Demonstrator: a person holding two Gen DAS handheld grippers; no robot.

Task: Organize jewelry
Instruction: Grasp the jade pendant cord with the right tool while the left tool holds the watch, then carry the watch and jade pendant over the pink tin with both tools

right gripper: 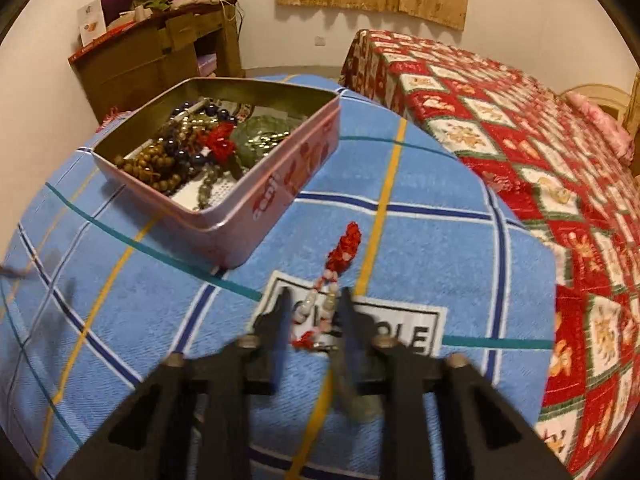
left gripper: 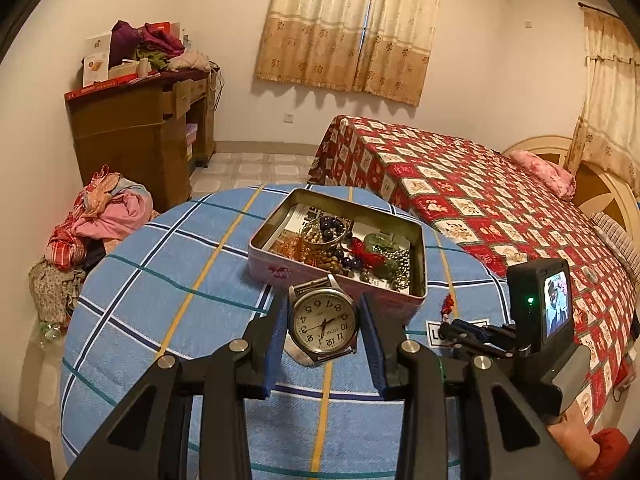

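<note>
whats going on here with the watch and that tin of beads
A person is sorting jewelry with two handheld grippers on a blue checked cloth. The left gripper brackets a silver round-faced wristwatch, just short of the open pink metal tin already heaped with bead strings. The right gripper straddles a red tasselled bead charm lying on the cloth; neither piece is in the tin yet.
</note>
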